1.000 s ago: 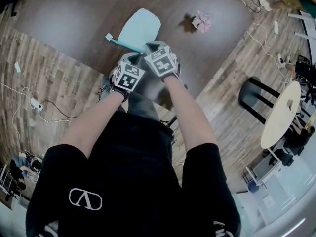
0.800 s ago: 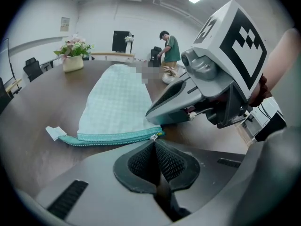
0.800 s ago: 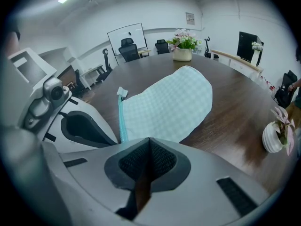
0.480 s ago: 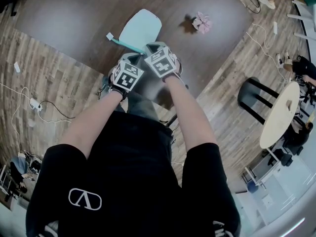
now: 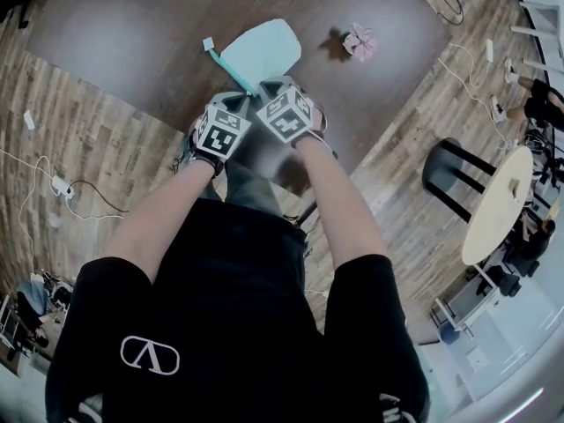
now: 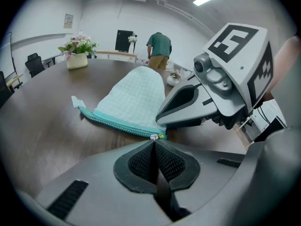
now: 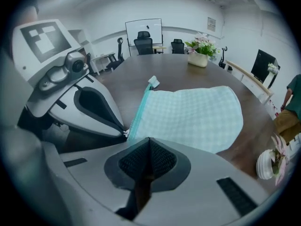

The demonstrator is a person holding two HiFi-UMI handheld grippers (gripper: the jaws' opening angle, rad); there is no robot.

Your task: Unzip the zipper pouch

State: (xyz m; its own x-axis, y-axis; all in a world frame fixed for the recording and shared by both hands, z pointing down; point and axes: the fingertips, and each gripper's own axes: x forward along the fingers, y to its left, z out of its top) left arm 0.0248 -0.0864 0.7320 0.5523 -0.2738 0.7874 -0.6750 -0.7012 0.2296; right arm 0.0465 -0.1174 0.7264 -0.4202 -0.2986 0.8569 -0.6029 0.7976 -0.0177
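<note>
A mint checked zipper pouch (image 5: 262, 49) with a teal zipper (image 6: 120, 124) lies flat on the dark wooden table (image 5: 132, 33). Both grippers meet at its near corner. In the left gripper view my left gripper (image 6: 154, 142) is shut, with the small silver zipper pull (image 6: 154, 136) pinched at its tip. Beside it my right gripper (image 7: 149, 141) is shut on the pouch's near edge. The zipper looks closed along its visible length, ending at a pale tab (image 5: 209, 44) at the far end. In the head view the marker cubes hide both sets of jaws.
A pot of pink flowers (image 5: 359, 40) stands on the table beyond the pouch. A white dish (image 7: 265, 164) sits at the right. A person in a green shirt (image 6: 159, 48) stands at the table's far side. A black stool (image 5: 454, 179) and cables are on the floor.
The pouch has swung round on the table: its far tab end has moved up and to the right, so the zipper line runs steeper. Both grippers stay at the near corner.
</note>
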